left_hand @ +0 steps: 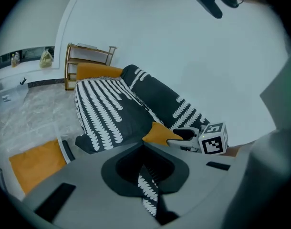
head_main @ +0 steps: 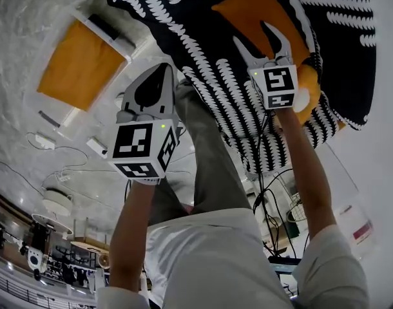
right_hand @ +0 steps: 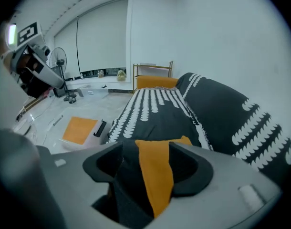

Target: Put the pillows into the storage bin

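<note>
**Right jaws wide over the sofa pillow, left jaws closed**

My right gripper (head_main: 250,31) is stretched out over the sofa (head_main: 209,76), which has a black cover with a white leaf print. Its jaws stand wide apart and grip nothing. An orange pillow (head_main: 248,8) lies on the seat right under them. In the right gripper view the pillow's orange cloth runs up the gap between the two jaws, with dark cover beside it. I cannot tell whether the tips touch the cloth, but the pads do not press on it.

My left gripper (head_main: 164,68) hangs lower and to the left, close to the sofa's front edge, with its jaws brought together. Only a thin strip of the printed cover shows through the slit between them, and I see nothing pinched there.

The storage bin (head_main: 119,42) sits on the pale marbled floor (head_main: 29,18) off to my left. It is beyond the left gripper and well apart from the right one. A second orange pillow (head_main: 77,66) lies flat inside it.
</note>
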`<state>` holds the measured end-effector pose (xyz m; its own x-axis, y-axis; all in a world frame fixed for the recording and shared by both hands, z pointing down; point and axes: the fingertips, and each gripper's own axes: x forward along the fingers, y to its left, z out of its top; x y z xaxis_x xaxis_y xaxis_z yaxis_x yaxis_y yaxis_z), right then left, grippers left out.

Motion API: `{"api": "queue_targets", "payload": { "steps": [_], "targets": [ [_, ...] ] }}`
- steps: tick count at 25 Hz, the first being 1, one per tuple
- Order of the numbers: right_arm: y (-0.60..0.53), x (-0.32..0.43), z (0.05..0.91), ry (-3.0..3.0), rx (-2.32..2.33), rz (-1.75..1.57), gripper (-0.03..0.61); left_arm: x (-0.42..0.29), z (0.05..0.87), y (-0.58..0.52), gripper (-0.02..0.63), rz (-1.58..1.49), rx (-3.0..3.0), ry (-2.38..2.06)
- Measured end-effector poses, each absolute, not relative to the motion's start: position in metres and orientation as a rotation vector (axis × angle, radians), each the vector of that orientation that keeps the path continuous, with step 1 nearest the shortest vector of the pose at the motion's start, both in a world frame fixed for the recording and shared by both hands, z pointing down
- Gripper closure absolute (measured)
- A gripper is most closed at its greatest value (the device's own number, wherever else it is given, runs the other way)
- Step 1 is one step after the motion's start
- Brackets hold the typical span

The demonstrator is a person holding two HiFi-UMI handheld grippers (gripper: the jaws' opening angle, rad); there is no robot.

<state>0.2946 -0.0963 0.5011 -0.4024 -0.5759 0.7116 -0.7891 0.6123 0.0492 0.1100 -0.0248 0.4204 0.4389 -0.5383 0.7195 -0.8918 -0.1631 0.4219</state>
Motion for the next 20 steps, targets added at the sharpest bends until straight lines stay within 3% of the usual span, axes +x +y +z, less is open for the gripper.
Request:
{"api": "queue_targets", "payload": {
  "steps": [6,10,12,16,20],
  "targets": [
    [-0.106,0.362,0.532,-1.962,1.169,0.428,0.21,0.143,0.425,-0.04,0.604,0.554,1.86,-1.179],
    [-0.109,0.393,0.559,-1.853,1.176,0.456,0.206,0.158,0.428,-0.048,0.604,0.565,1.87,-1.157],
    [-0.107,0.397,0.569,-1.848,1.136,0.476,0.256,0.165,0.429,-0.049,0.604,0.566,1.872,-1.152],
    [-0.114,0.391,0.566,-1.854,1.079,0.485,0.439,0.171,0.428,-0.051,0.604,0.563,1.877,-1.152],
    [-0.112,0.374,0.553,-1.897,1.058,0.467,0.489,0.166,0.425,-0.048,0.604,0.553,1.87,-1.158]
  ]
}}
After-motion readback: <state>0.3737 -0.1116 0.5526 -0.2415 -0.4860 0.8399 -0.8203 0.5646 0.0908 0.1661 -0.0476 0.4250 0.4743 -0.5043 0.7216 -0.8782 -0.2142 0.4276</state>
